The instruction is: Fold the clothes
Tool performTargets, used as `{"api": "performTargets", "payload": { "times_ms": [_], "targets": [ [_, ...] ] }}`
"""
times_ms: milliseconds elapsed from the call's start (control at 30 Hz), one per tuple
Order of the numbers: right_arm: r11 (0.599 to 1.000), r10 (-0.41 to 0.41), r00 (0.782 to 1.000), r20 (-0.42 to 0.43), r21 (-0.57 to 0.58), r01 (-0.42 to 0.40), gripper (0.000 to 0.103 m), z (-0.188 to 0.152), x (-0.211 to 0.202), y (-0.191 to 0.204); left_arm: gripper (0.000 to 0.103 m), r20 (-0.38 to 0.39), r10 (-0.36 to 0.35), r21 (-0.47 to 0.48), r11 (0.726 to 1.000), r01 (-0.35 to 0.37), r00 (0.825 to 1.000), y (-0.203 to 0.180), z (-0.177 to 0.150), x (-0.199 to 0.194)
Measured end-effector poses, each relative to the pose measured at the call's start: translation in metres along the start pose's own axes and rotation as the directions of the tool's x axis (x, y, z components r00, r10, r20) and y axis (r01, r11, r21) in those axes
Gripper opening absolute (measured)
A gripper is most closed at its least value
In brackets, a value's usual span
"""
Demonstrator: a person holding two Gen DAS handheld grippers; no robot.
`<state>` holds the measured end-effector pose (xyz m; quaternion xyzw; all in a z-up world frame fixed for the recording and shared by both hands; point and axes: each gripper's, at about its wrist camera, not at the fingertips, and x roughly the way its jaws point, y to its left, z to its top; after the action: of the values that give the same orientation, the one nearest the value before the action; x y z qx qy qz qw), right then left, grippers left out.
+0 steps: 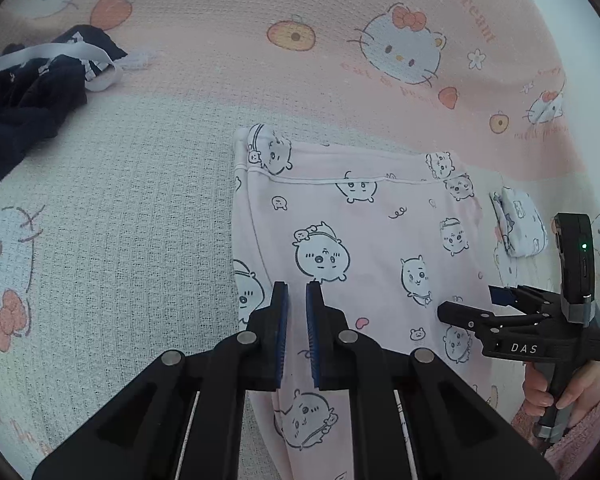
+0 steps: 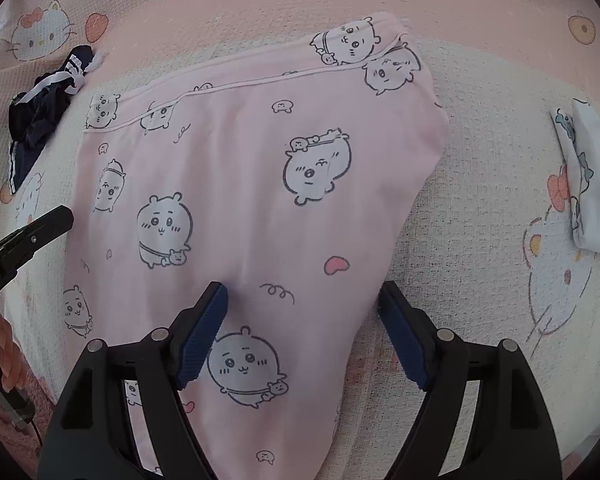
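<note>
Meanwhile, at the upper left of the left wrist view, a dark navy garment (image 1: pixel 32 92) with white stripes is lying crumpled on a pink cartoon-print bedspread (image 1: pixel 140 200). At centre, pink pyjama trousers (image 1: pixel 360 232) printed with small round characters are lying flat on the bedspread, waistband toward the top of the frame. At bottom centre, the left gripper (image 1: pixel 297 292) is hovering over the trousers' left part, its blue pads nearly together with only a narrow slit between them and no cloth visibly caught. Toward the right edge, a small folded white printed piece (image 1: pixel 520 228) is resting just beside the trousers, and below it a hand (image 1: pixel 556 392) in a pink fuzzy sleeve is holding the right gripper (image 1: pixel 476 306).

In the right wrist view, the dark garment (image 2: pixel 40 120) is sitting at the upper left, the trousers (image 2: pixel 260 200) are filling the centre, and the right gripper (image 2: pixel 302 304) at the bottom is standing with its jaws wide apart, straddling the trousers' right edge with one pad over cloth and one over bedspread (image 2: pixel 480 200), gripping nothing. The folded white piece (image 2: pixel 592 184) is lying at the right edge.
</note>
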<state>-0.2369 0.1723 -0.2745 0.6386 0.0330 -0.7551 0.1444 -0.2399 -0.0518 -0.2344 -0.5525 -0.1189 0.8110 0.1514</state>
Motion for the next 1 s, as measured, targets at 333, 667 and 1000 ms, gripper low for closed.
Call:
{"api": "performTargets", "payload": {
  "times_ms": [333,667,1000],
  "targets": [
    [0.998,0.05,0.997,0.062,0.041,-0.052,0.074,-0.005,-0.018,-0.005,0.011,-0.038,0.067,-0.01,0.998,-0.067,0.997,0.01,-0.01,0.005],
    [0.999,0.038,0.989,0.146,0.008,-0.039,0.068,-0.008,-0.045,0.012,0.027,-0.048,0.072,0.006,0.997,-0.072,0.996,-0.002,-0.003,0.013],
    [1.0,-0.004,0.999,0.053,-0.03,0.005,0.071,-0.008,-0.007,0.007,0.031,-0.022,0.091,-0.013,0.996,-0.091,0.996,-0.011,0.001,0.015]
  ]
}}
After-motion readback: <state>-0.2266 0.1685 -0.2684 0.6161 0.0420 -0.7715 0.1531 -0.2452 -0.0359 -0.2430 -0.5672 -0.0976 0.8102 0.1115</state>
